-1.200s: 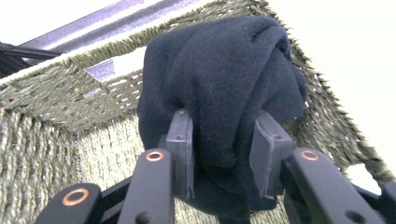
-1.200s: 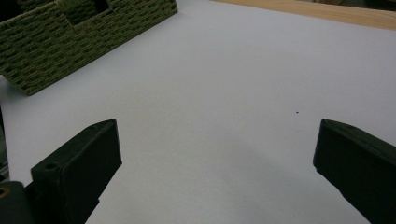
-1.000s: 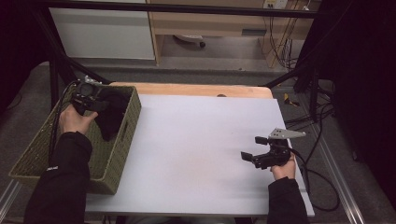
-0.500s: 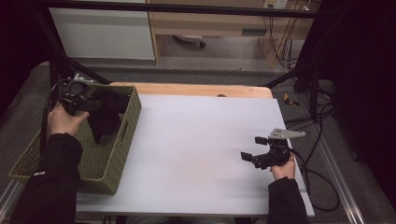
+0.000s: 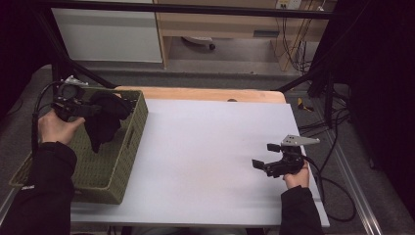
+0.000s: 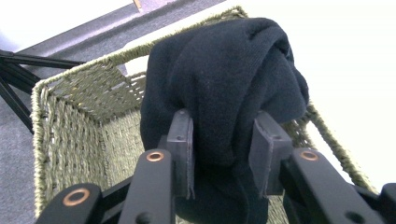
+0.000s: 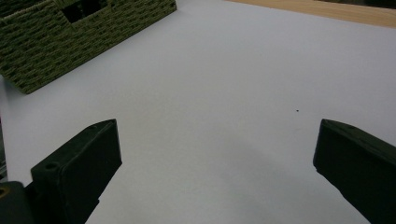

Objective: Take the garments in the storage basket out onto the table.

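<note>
A lab-style recording bay: a white-topped worktable (image 5: pixel 205 161) inside a black metal frame (image 5: pixel 73 68), loose black cables (image 5: pixel 337 122) trailing over grey carpet (image 5: pixel 235 73), pale wooden cabinets (image 5: pixel 220 24) behind.

Black long sleeves (image 5: pixel 46 191) down to both wrists, plain, dark knit cuffs. Left gripper (image 5: pixel 95 110): black body, round housing on top, small grey three-cornered plate at the rear, black cable looping beside the wrist. From the left gripper view: two black arms with copper-coloured rivet rings, ending in flat grey-black rubbery pads (image 6: pixel 183 140) with squared edges. Right gripper (image 5: pixel 259 165): black, blocky, with a pale grey three-cornered plate (image 5: pixel 299 140) on top and a black cable trailing off. From the right gripper view: two chunky matt black jaw tips, bevelled, one with a small screw hole.
</note>
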`<state>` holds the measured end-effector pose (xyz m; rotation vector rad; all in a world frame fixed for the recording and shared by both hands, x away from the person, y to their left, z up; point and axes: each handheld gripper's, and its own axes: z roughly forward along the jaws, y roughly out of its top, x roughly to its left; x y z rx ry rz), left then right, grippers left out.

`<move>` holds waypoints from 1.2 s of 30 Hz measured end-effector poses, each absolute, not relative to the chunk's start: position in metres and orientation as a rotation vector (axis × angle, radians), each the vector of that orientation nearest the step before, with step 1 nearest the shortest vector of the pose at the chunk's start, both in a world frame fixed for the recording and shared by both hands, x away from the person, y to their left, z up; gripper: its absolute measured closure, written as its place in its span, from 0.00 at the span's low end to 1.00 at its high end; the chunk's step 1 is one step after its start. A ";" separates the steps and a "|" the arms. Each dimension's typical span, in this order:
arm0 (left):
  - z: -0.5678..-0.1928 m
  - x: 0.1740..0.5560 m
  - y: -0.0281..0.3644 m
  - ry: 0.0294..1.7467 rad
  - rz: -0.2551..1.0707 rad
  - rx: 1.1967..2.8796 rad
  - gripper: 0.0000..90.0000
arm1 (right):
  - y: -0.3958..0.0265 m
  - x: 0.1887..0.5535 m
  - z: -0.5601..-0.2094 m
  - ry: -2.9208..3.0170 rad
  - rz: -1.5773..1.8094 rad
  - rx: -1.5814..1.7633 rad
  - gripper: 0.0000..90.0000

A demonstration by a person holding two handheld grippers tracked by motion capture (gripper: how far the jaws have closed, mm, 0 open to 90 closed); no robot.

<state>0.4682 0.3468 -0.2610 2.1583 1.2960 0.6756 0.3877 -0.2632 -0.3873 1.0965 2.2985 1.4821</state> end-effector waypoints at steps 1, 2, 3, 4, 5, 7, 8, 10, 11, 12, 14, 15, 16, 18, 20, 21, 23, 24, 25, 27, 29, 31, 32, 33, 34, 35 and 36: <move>-0.260 0.467 0.347 1.296 0.673 2.157 0.72 | -0.263 0.388 -0.387 2.298 1.483 1.097 0.02; -0.260 0.467 0.347 1.296 0.673 2.157 0.72 | -0.263 0.388 -0.387 2.297 1.484 1.097 0.02; -0.257 0.464 0.348 1.283 0.664 2.150 0.71 | -0.263 0.388 -0.387 2.298 1.484 1.097 0.02; -0.256 0.463 0.349 1.285 0.659 2.145 0.71 | -0.263 0.388 -0.387 2.297 1.483 1.098 0.02; -0.254 0.462 0.349 1.285 0.656 2.138 0.72 | -0.263 0.388 -0.387 2.298 1.481 1.097 0.02; -0.252 0.460 0.350 1.280 0.653 2.133 0.72 | -0.263 0.388 -0.388 2.297 1.480 1.096 0.02; -0.251 0.459 0.350 1.280 0.651 2.133 0.72 | -0.263 0.388 -0.388 2.297 1.480 1.095 0.02; -0.249 0.457 0.349 1.272 0.653 2.134 0.72 | -0.263 0.388 -0.388 2.298 1.479 1.095 0.02; -0.248 0.455 0.348 1.267 0.657 2.138 0.72 | -0.263 0.388 -0.388 2.297 1.480 1.097 0.02; -0.247 0.454 0.347 1.262 0.660 2.143 0.72 | -0.263 0.388 -0.388 2.298 1.478 1.096 0.02; -0.245 0.452 0.345 1.254 0.669 2.149 0.72 | -0.263 0.388 -0.388 2.297 1.480 1.096 0.02; -0.244 0.451 0.344 1.250 0.673 2.152 0.72 | -0.263 0.388 -0.388 2.297 1.481 1.098 0.02; -0.242 0.450 0.344 1.248 0.674 2.153 0.72 | -0.263 0.388 -0.388 2.298 1.479 1.097 0.02; -0.240 0.448 0.342 1.240 0.673 2.155 0.72 | -0.263 0.388 -0.388 2.298 1.480 1.097 0.02; -0.237 0.446 0.340 1.234 0.670 2.159 0.72 | -0.263 0.388 -0.388 2.298 1.480 1.097 0.02; -0.236 0.445 0.339 1.230 0.670 2.158 0.72 | -0.263 0.388 -0.388 2.299 1.480 1.096 0.02; -0.233 0.443 0.338 1.226 0.667 2.160 0.72 | -0.263 0.388 -0.388 2.298 1.480 1.096 0.02; -0.231 0.442 0.337 1.225 0.668 2.162 0.72 | -0.262 0.388 -0.388 2.299 1.481 1.096 0.02; -0.230 0.441 0.337 1.224 0.666 2.164 0.72 | -0.262 0.388 -0.388 2.297 1.482 1.096 0.02; -0.227 0.439 0.336 1.217 0.667 2.163 0.72 | -0.263 0.388 -0.388 2.297 1.480 1.096 0.02; -0.223 0.437 0.334 1.210 0.670 2.171 0.72 | -0.263 0.388 -0.388 2.297 1.481 1.097 0.02; -0.220 0.434 0.332 1.197 0.676 2.174 0.72 | -0.263 0.388 -0.388 2.297 1.481 1.098 0.02; -0.218 0.433 0.331 1.191 0.679 2.174 0.73 | -0.263 0.388 -0.388 2.297 1.479 1.098 0.02; -0.216 0.431 0.331 1.179 0.682 2.173 0.76 | -0.263 0.388 -0.388 2.297 1.479 1.097 0.02; -0.213 0.429 0.331 1.162 0.670 2.169 0.82 | -0.263 0.388 -0.388 2.297 1.479 1.098 0.02; -0.212 0.428 0.331 1.136 0.654 2.165 0.88 | -0.263 0.388 -0.388 2.296 1.481 1.098 0.02; -0.213 0.430 0.329 1.131 0.642 2.196 0.89 | -0.263 0.388 -0.388 2.296 1.482 1.097 0.02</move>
